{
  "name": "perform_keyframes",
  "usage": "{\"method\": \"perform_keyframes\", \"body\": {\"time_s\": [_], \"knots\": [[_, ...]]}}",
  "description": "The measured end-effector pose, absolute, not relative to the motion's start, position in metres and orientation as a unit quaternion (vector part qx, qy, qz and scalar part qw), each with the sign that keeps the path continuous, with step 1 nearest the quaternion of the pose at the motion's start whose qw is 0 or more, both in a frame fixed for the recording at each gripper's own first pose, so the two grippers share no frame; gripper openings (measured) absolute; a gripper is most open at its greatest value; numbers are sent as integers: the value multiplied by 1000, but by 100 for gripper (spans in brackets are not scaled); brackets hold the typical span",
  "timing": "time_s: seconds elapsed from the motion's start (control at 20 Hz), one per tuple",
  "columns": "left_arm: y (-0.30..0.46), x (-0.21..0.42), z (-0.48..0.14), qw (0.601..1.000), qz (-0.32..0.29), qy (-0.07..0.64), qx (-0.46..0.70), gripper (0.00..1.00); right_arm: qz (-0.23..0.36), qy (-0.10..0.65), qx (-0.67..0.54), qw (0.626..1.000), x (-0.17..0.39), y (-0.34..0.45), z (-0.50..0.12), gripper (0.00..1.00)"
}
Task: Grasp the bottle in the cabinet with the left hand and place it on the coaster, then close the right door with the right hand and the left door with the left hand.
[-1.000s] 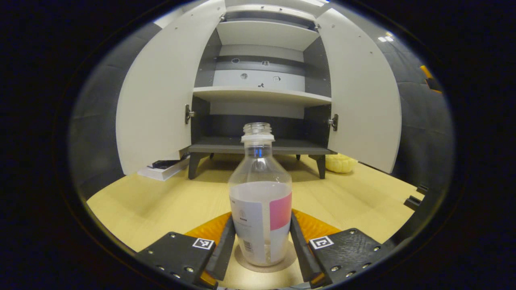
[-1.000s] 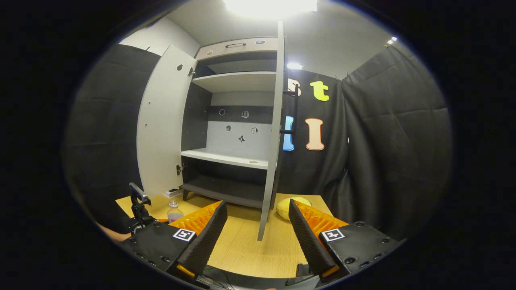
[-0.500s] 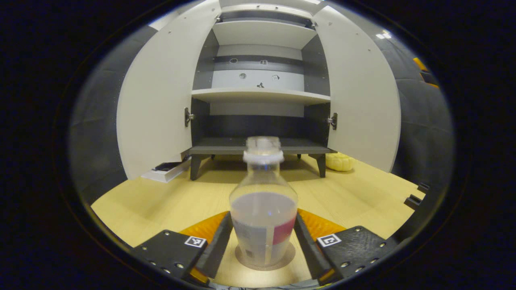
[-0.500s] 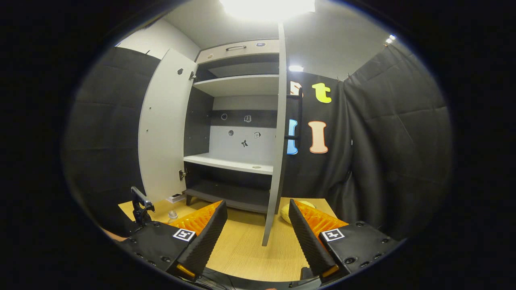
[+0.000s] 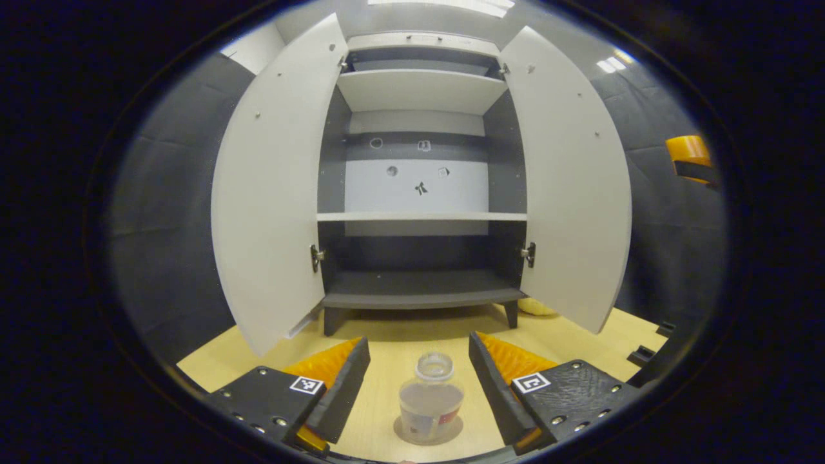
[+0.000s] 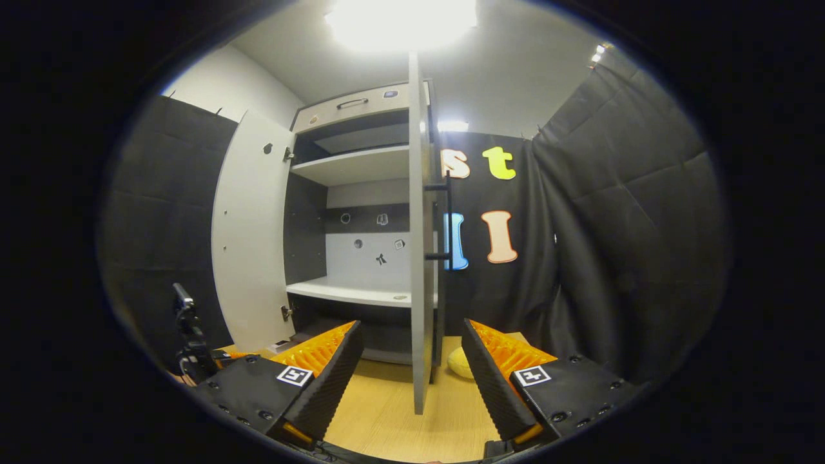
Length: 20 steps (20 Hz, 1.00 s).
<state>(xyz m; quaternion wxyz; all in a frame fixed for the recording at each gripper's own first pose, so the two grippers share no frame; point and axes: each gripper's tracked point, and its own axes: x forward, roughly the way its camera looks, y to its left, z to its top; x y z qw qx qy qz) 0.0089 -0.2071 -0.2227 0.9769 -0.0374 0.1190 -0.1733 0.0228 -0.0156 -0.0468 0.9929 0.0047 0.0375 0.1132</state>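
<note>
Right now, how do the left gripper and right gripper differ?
1. The left gripper hangs over the table with the bottle on the coaster below its open fingers; the right gripper has nothing between its own.
2. The left gripper faces the cabinet's open front; the right gripper faces the right door edge-on.
Both are open.

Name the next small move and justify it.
Probably push the right door shut with the right claw: the bottle already stands on the coaster, the left claw is open around it, and both doors stand open.
</note>
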Motion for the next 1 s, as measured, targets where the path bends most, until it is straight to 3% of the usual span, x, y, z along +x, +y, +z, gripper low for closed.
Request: {"method": "perform_keyframes", "body": {"time_s": [0.45,1.0], "knots": [[-176,4,-132,978,-169,101,-74,90,1,22,2,1000,80,-89,-12,97],[-46,32,-96,994,-62,55,-74,90,-112,0,-16,994,139,-91,28,97]]}}
